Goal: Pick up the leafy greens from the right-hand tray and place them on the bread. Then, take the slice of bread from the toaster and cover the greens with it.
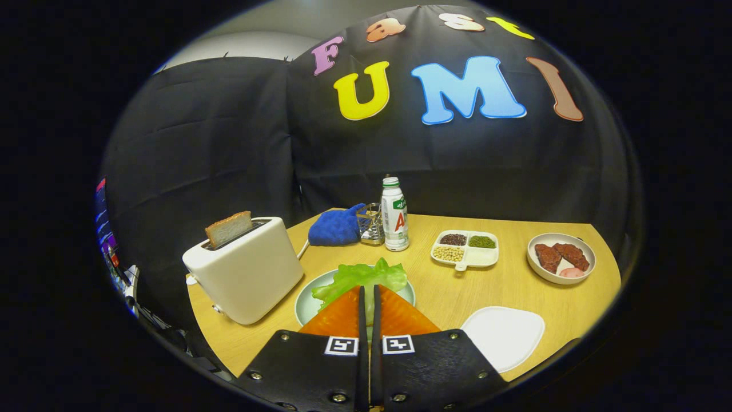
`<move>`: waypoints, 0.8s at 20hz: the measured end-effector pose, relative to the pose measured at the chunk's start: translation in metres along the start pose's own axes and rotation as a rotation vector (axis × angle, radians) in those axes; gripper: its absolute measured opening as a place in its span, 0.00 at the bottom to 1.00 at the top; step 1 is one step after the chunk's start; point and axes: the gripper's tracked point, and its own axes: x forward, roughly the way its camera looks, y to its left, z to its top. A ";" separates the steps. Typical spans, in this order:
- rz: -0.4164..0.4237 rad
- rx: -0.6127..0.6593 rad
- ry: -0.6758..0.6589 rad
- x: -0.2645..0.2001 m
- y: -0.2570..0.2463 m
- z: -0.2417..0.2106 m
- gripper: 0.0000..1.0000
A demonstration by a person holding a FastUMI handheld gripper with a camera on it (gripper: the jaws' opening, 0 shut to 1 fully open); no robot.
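My gripper has its two fingers drawn close together, with a thin strip of the leafy greens pinched in the narrow gap, so it is shut on them. The ruffled light-green leaf spreads out past the fingertips, over a pale green plate. The leaf and the fingers cover whatever lies on that plate. To the left stands a white toaster with a browned slice of bread sticking up from its slot. A bare white tray lies to the right of the fingers.
Beyond the plate stand a white bottle, a small glass holder and a blue cloth. Farther right are a divided dish of beans and grains and a bowl of meat slices. The wooden table ends near the toaster.
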 end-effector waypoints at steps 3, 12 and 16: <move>0.017 -0.010 0.016 0.025 0.010 -0.007 0.01; 0.010 -0.001 0.093 0.064 0.012 -0.038 0.01; -0.015 -0.014 0.115 0.064 0.005 -0.046 0.03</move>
